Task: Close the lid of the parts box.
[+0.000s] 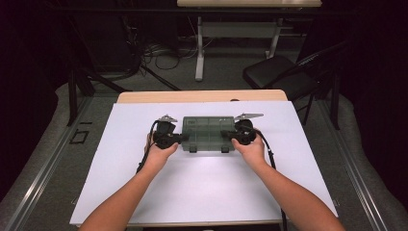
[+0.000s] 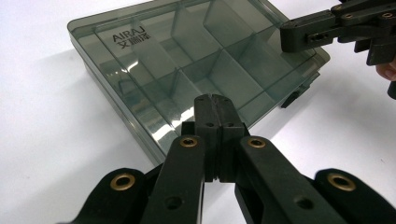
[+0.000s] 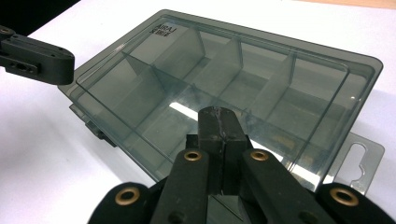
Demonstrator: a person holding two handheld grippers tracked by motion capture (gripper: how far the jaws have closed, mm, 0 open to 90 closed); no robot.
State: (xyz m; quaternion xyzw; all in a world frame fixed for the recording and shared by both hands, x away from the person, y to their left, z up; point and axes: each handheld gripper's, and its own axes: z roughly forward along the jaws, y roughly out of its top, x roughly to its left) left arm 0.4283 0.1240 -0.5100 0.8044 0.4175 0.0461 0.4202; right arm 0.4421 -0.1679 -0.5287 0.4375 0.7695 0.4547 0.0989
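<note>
**Both tongs pressed shut on the lid of a closed box**

We have a smoky, see-through box (image 1: 208, 133) lying flat near the middle of the white surface (image 1: 120, 183), its lid down and its two latches (image 1: 193, 149) facing us. We come at it from both ends: the left tongs (image 1: 182, 137) reach in over the left end, the right tongs (image 1: 224, 134) over the right, each hand close behind.

In the left gripper view, the left tongs (image 2: 215, 99) are closed, jaws meeting tip to tip with nothing between them, their tips over the lid near its edge. The right tongs (image 3: 219, 112) are likewise shut and empty, resting on or just above the lid; we cannot tell whether either pair truly touches. We judge that holding both ends this way steadies the box, or readies it to be slid or turned, since closed tips can press but not pinch.

Through the lid we see dividers (image 3: 180, 49) splitting the inside into several compartments. All look empty. A printed brand mark (image 2: 125, 39) sits at one corner of the lid, and a clear hang tab (image 3: 362, 161) sticks out from the far long side.
</note>
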